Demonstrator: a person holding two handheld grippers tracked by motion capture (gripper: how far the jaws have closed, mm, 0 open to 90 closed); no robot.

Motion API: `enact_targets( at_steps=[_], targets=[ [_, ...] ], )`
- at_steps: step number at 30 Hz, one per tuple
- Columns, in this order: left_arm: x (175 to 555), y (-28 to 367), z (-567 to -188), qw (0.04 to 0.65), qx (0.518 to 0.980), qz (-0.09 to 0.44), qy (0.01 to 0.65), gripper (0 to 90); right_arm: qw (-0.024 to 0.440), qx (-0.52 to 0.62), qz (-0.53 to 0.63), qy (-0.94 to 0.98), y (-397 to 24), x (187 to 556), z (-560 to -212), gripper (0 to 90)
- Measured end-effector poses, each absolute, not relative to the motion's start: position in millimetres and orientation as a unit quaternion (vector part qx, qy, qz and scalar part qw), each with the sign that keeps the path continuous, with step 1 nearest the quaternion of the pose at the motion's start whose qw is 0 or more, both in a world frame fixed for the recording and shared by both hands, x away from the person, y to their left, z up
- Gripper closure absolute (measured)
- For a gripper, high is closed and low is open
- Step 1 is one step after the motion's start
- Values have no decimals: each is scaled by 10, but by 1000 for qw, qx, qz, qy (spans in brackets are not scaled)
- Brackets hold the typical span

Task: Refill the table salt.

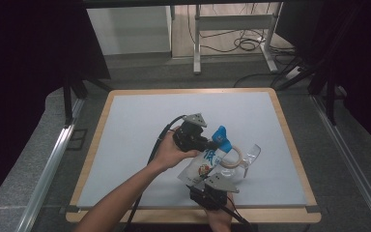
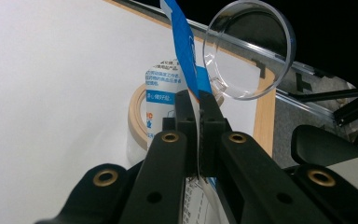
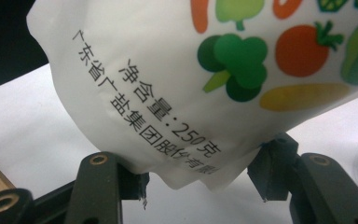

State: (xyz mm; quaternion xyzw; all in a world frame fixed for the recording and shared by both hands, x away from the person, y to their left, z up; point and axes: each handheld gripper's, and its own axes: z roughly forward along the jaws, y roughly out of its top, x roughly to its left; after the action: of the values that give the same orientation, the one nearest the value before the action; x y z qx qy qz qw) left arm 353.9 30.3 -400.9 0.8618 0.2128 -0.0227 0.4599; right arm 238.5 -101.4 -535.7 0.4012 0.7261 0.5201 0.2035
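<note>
A white salt bag (image 1: 200,169) with vegetable pictures and a blue top (image 1: 221,136) hangs tilted over the table's front right. My left gripper (image 1: 214,143) is shut on the blue top edge (image 2: 184,51), which rises from between its jaws (image 2: 198,100). My right gripper (image 1: 207,181) comes from the front edge and is shut on the bag's bottom corner (image 3: 168,84), its pads (image 3: 137,179) pressing both sides. Behind the bag stands a clear jar with a wooden rim (image 1: 233,159) (image 2: 137,116). The jar's clear hinged lid (image 1: 253,153) (image 2: 249,49) is swung up.
The pale grey table top (image 1: 140,140) has a wooden border (image 1: 94,145). Metal rails (image 1: 53,164) run along both sides. A desk frame (image 1: 232,24) and cables stand on the floor beyond the far edge.
</note>
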Motion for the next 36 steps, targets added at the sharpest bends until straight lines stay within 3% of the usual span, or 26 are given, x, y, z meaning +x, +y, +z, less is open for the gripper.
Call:
enact_targets(
  at_steps=[36],
  targets=[
    [3605,166,-3964,444,871,-25,209,900,203,404,544,706,-982,2337,-5303,486]
  ],
)
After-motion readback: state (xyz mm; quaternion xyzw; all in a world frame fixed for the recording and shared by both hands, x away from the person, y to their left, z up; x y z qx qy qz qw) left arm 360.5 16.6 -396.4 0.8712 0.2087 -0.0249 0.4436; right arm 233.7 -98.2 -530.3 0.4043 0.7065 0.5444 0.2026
